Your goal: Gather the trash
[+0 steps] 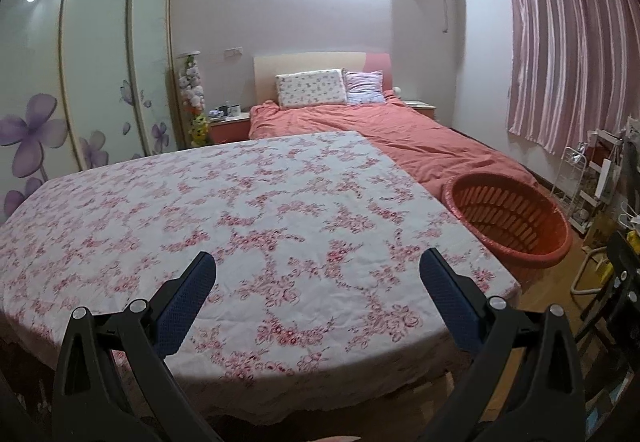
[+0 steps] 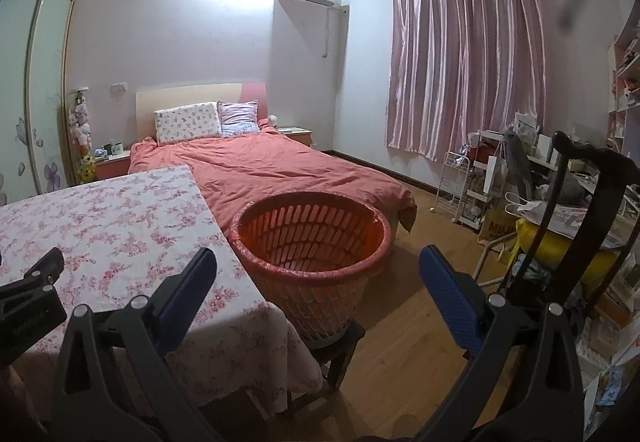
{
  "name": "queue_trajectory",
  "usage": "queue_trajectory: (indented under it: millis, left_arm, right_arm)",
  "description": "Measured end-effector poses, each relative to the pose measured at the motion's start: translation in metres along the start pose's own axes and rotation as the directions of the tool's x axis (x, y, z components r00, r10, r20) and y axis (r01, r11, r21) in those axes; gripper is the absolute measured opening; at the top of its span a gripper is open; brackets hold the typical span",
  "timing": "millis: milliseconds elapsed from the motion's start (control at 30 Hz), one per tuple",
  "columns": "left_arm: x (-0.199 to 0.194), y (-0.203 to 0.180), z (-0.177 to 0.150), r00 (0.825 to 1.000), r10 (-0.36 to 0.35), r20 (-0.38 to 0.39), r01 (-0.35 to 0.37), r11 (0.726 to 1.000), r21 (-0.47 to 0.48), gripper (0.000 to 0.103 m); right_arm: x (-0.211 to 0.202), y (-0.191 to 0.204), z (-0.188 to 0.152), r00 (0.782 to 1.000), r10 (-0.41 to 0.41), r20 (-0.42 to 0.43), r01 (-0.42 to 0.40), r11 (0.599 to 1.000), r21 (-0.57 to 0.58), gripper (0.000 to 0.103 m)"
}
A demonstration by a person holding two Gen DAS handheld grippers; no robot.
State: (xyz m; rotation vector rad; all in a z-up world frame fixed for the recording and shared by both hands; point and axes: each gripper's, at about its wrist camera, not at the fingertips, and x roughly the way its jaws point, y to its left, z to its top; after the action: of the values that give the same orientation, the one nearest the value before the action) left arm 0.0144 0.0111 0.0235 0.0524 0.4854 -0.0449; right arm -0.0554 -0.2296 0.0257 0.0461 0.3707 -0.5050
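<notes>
Both left gripper point(image 1: 318, 268) and right gripper point(image 2: 318, 266) wide open, empty; no trash visible; orange basket point(image 2: 312, 238) just ahead of right gripper looks light, rigid: take by rim

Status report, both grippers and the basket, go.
Left gripper open, empty, over the floral tablecloth. Right gripper open, empty, facing the red basket beside the table. No trash visible on the cloth; nothing in the way.

Both views look along their own fingers from the near end of the room toward the far bed point(image 1: 360, 121). The left wrist view sits just above the floral-covered table point(image 1: 240, 209), facing across it. The right wrist view stands further right, facing the orange basket point(image 2: 312, 238) beside the table. Both share table, basket, bed and curtain point(image 2: 464, 53).
</notes>
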Motion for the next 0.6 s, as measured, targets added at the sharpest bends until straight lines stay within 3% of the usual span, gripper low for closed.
queue_trajectory:
  millis: [300,600]
  left_arm:
    - [-0.002,0.007,-0.006,0.998,0.058,-0.011,-0.058,0.998,-0.017,0.1]
    - [0.0,0.012,-0.012,0.997,0.072,-0.037,-0.073,0.997,-0.032,0.1]
  right_arm:
    - [0.002,0.005,-0.005,0.998,-0.058,-0.028,0.058,0.998,0.001,0.099]
    - [0.005,0.01,-0.011,0.997,-0.061,-0.051,0.06,0.998,-0.009,0.099]
